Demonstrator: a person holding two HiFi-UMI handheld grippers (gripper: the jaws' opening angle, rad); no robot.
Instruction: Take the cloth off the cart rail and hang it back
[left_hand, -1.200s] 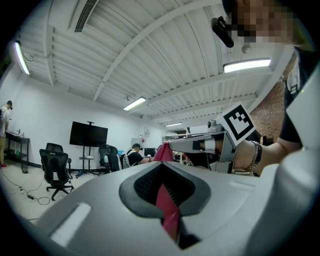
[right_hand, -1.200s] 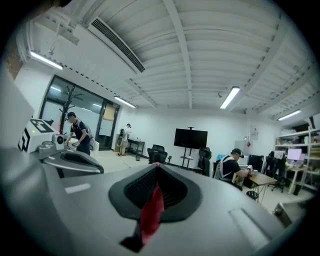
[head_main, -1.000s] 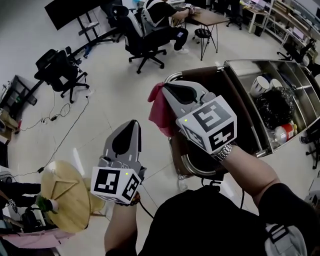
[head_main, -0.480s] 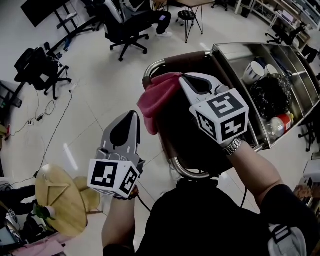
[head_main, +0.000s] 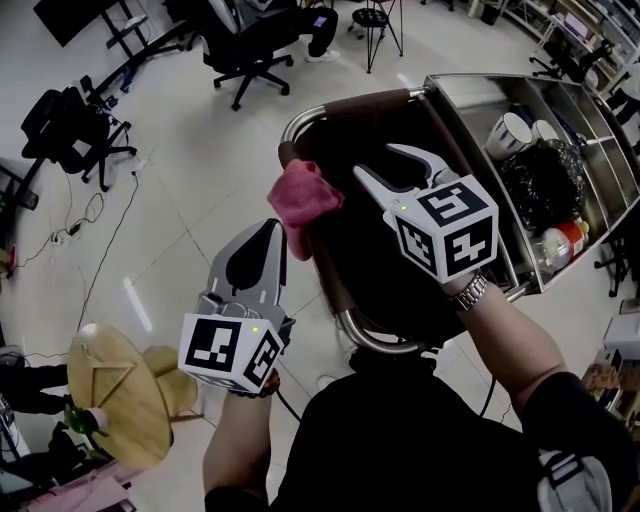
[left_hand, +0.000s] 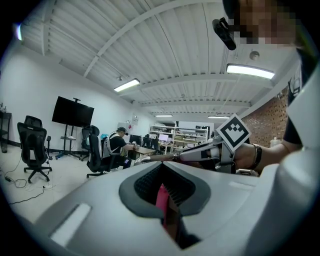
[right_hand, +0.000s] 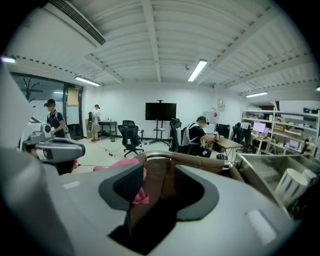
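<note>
Left of the cart rail (head_main: 365, 105), the left gripper (head_main: 272, 228) has its jaws closed together, holding nothing, with its tips just beside the pink cloth (head_main: 303, 195). The cloth hangs bunched over the rail's left bend. Above the rail, the right gripper (head_main: 373, 160) stands wide open. Its jaws have just been opening, and the rail and a cloth edge show between them, unpressed.

At the centre we see a rose-pink cloth (head_main: 303, 198). The cart rail (head_main: 365, 103) at twelve o'clock is wrapped in dark brown. At two o'clock the cart (head_main: 470, 85) is bare silver steel. It holds a white mug (head_main: 508, 138) with dark markings, a glossy black bag (head_main: 548, 190) and a red-and-white container (head_main: 565, 240). The floor (head_main: 180, 210) is glossy off-white tile. The office chair (head_main: 75, 130) at ten o'clock is black. The round wooden table (head_main: 110, 395) at eight o'clock is pale tan.
</note>
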